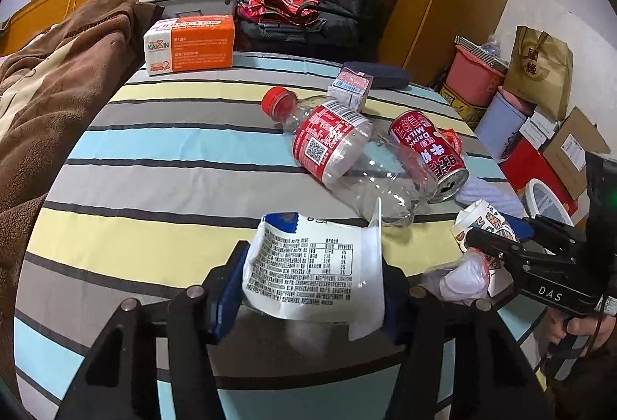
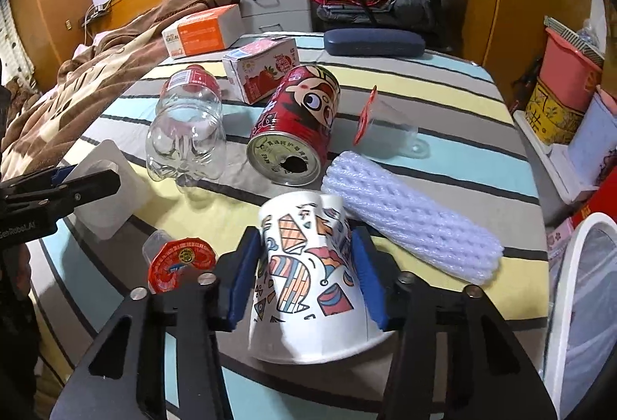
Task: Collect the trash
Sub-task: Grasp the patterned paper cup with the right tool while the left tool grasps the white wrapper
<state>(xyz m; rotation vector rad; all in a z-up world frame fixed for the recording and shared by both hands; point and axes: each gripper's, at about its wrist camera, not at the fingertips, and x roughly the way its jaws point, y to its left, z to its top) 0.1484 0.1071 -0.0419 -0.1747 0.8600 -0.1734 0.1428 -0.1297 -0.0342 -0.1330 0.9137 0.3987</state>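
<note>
My left gripper (image 1: 308,289) is shut on a white printed plastic wrapper (image 1: 308,269), low over the striped bed sheet (image 1: 154,150). My right gripper (image 2: 306,265) is shut on a patterned paper cup (image 2: 304,265), blue pads pressing on both its sides. Beyond them lie a clear bottle (image 1: 327,146) with a red cap, a red milk can (image 2: 297,123), a small drink carton (image 2: 262,69), a foam net sleeve (image 2: 408,219) and two clear jelly cups (image 2: 385,127) (image 2: 177,262) with red lids.
An orange tissue box (image 1: 189,44) and a dark glasses case (image 1: 376,75) sit at the far edge. A brown blanket (image 1: 58,92) covers the left. A white-rimmed bin (image 2: 578,304) stands off the bed's right edge, with boxes, a pink tub (image 1: 476,73) and bags behind.
</note>
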